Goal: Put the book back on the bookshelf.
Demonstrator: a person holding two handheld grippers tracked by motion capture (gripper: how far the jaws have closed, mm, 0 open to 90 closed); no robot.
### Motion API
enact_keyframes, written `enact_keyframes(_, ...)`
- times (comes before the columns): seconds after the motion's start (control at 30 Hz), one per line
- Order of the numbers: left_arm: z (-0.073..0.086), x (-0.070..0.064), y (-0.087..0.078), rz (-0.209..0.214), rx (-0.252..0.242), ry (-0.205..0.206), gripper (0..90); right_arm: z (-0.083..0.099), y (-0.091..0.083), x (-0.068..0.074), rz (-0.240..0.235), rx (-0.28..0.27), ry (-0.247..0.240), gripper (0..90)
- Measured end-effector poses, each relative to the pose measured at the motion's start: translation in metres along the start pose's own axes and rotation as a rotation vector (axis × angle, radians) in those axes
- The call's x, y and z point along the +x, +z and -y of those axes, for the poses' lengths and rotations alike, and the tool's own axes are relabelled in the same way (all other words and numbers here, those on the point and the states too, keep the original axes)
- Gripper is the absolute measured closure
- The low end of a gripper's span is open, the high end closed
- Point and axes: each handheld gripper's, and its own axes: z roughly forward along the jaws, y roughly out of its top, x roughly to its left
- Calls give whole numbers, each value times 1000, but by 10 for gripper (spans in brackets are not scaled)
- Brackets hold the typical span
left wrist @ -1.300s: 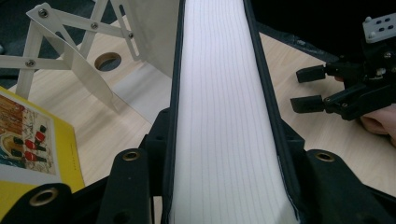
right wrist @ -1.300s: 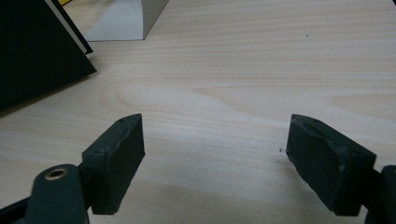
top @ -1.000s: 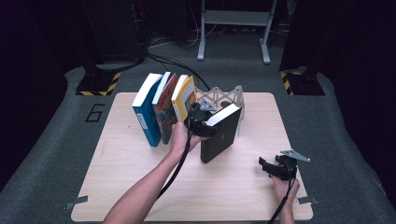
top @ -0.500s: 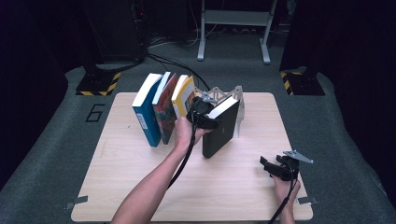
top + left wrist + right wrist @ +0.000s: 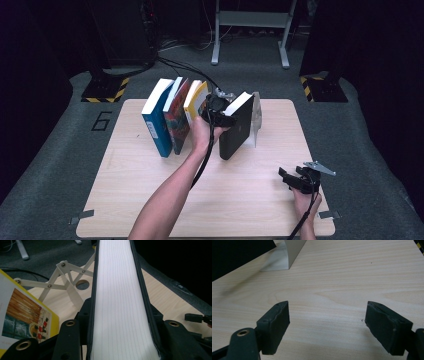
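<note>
Figure: shelving a book. My left gripper (image 5: 216, 111) is clamped across the top edge of the black book (image 5: 236, 131), one jaw on each cover, so the white page block (image 5: 120, 302) runs straight up the left gripper view between them. Gripping the covers rather than the spine keeps the book upright as I judge it is being stood in the row. It stands on the table (image 5: 150, 200) between the yellow book (image 5: 195, 100) and the pale bookend (image 5: 256, 120), leaning slightly toward the bookend. Beyond the yellow book, the red-patterned book (image 5: 176, 122) and the blue book (image 5: 155, 125) lean the same way. My right gripper (image 5: 296, 179) waits near the right front corner, jaws spread wide over bare wood, holding nothing.
</note>
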Motion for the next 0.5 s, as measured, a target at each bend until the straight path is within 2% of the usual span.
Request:
enact_keyframes(0.2,-4,1,9,-40,-6,-17,546,0,0,1,-4,4,-4,190)
enact_keyframes(0.3,-6,0,16,-41,-21,-40,546,0,0,0,1,-4,-4,190)
enact_keyframes(0.5,-8,-1,26,-86,-47,-78,545,0,-1,0,-5,-8,3,190)
